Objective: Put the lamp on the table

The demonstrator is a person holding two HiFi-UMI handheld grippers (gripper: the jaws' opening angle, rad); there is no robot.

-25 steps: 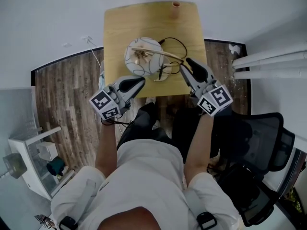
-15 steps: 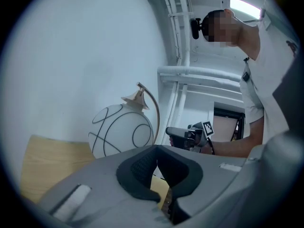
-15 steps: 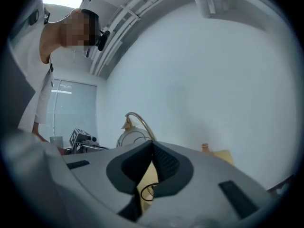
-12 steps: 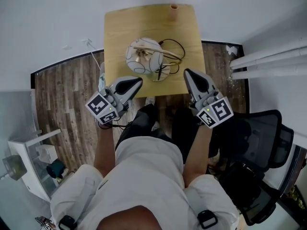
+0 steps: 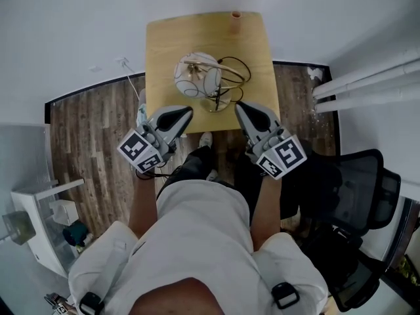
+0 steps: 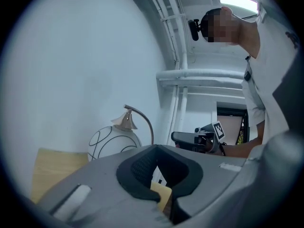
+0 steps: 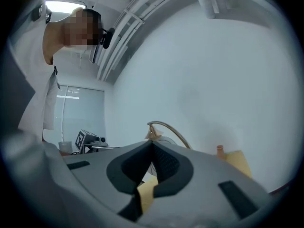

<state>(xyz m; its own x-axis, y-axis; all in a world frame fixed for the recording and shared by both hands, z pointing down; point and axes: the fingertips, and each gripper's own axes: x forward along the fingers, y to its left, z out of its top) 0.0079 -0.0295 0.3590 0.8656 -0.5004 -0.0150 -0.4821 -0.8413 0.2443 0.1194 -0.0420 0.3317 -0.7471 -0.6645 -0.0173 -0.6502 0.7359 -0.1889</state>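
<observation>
Lamp stands on the wooden table, its black cord looped beside the round shade; the left gripper and right gripper hover at the table's near edge, clear of it. Both have their jaws pressed together on nothing.

White walls all round. Dark wood-plank floor, black baseboard along wall foot. Light wooden counter against far wall. White pipes running along right wall. Black mesh office chair at right. White open shelf unit lower left. White cable trailing from wall to floor, left of counter. Ceiling strip light lit. Dark-framed window under pipes; could be door, unclear.
</observation>
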